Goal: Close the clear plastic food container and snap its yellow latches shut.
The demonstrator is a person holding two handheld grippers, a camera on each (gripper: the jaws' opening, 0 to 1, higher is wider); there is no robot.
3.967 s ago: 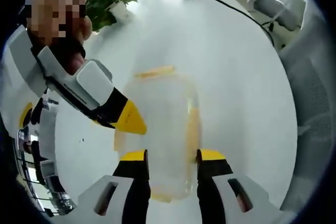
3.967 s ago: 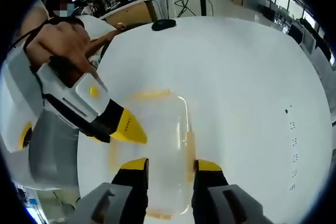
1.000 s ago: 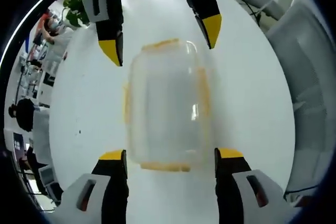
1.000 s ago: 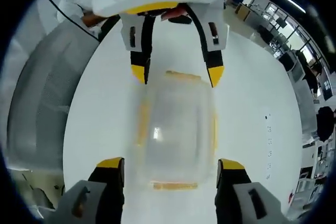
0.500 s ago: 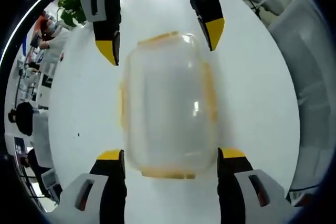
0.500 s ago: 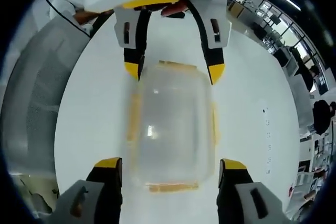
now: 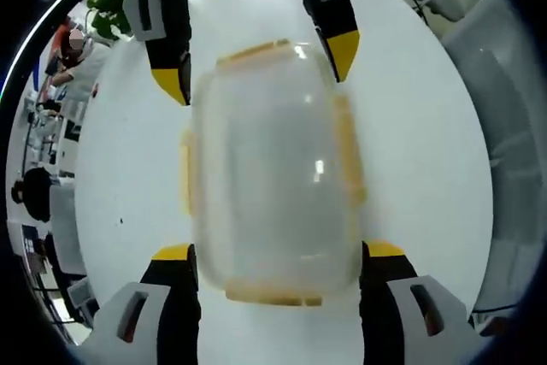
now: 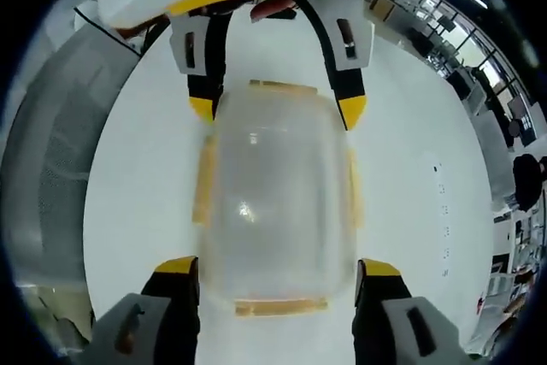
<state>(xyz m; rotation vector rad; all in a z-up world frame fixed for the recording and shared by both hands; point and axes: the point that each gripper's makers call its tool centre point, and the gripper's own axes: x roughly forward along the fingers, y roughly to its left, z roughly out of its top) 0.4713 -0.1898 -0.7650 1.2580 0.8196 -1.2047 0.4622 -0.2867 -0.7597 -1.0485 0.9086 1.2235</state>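
Container (image 7: 273, 168) lidded, apparently empty, on white table (image 7: 419, 151), left gripper (image 7: 278, 256) and right gripper (image 8: 275, 264) wide apart, straddling its ends, holding nothing.

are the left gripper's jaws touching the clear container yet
Cannot tell. In the left gripper view the left gripper has its jaws spread at the corners of the container, whose blurred edge runs into both yellow tips, so neither contact nor a gap shows plainly.

The white table (image 7: 427, 151) carries the clear container (image 7: 273, 168), seemingly lidded.

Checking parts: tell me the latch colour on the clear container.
Yellow latches, clearest in the right gripper view.
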